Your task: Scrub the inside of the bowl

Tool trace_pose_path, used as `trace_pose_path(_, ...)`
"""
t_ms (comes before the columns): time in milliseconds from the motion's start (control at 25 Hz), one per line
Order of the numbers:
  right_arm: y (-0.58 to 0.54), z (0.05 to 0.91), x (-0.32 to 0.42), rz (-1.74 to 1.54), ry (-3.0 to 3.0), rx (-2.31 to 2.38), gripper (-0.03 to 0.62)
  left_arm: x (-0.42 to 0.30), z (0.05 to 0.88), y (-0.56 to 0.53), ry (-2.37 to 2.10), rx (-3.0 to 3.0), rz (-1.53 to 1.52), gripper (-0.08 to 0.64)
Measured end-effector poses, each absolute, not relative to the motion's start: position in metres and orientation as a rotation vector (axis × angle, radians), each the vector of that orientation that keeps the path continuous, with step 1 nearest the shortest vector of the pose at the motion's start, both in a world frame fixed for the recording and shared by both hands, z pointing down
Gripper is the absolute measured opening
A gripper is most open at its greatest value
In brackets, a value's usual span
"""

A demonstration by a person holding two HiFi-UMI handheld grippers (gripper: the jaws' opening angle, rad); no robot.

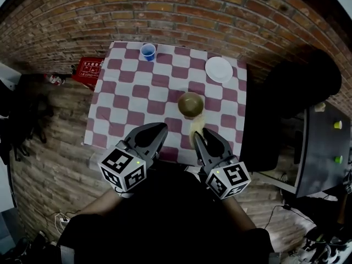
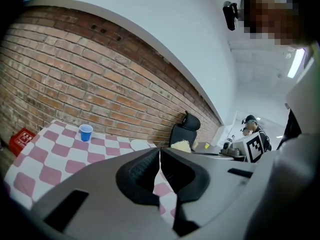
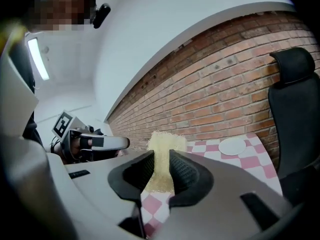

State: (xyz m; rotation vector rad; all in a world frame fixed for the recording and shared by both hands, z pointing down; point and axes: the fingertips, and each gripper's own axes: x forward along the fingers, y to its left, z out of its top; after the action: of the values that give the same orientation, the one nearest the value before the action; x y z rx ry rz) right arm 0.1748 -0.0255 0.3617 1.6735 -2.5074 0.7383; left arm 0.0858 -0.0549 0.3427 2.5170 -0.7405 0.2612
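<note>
An olive-green bowl (image 1: 191,104) stands upright on the red-and-white checkered table (image 1: 126,100), right of centre. My right gripper (image 1: 201,135) hovers over the table's near edge just short of the bowl, shut on a pale yellow sponge (image 1: 196,125) that sticks up past its jaws (image 3: 162,151). Left of it, at about the same height, my left gripper (image 1: 159,131) is shut with nothing between its jaws (image 2: 160,156). In both gripper views the bowl is hidden. The left gripper view shows the sponge (image 2: 181,145) poking up beyond the jaws.
A blue cup (image 1: 147,51) stands at the table's far edge and a white plate (image 1: 219,69) at the far right corner. A black office chair (image 1: 297,87) stands right of the table, a red box (image 1: 88,70) on the floor to its left. Brick wall behind.
</note>
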Motion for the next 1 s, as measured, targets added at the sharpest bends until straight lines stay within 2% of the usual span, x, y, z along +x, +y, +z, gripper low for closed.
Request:
trace_pose_path(160, -0.04, 0.377, 0.181, 0.754, -2.417, 1.705, 0.103, 0.073, 0.35, -0.07, -0.74, 2.485, 0.241, 0.021)
trace_pose_path(400, -0.064, 0.448, 0.204, 0.766, -2.136, 1.538, 0.103, 0.066, 0.39, -0.083, -0.681, 2.455, 0.3, 0.021)
trace_pose_path(880, -0.125, 0.536, 0.191, 0.348, -1.81, 0.942, 0.103, 0.117, 0.532, -0.144, -0.595, 2.235, 0.536, 0.025)
trace_pose_path(960, -0.131, 0.548, 0.192, 0.306, -1.761, 0.878, 0.103, 0.127, 0.556, -0.147, -0.574, 2.134, 0.55, 0.044)
trace_pose_path(1000, -0.132, 0.554, 0.192, 0.298, -1.74, 0.849, 0.103, 0.132, 0.565, -0.148, -0.564, 2.085, 0.552, 0.088)
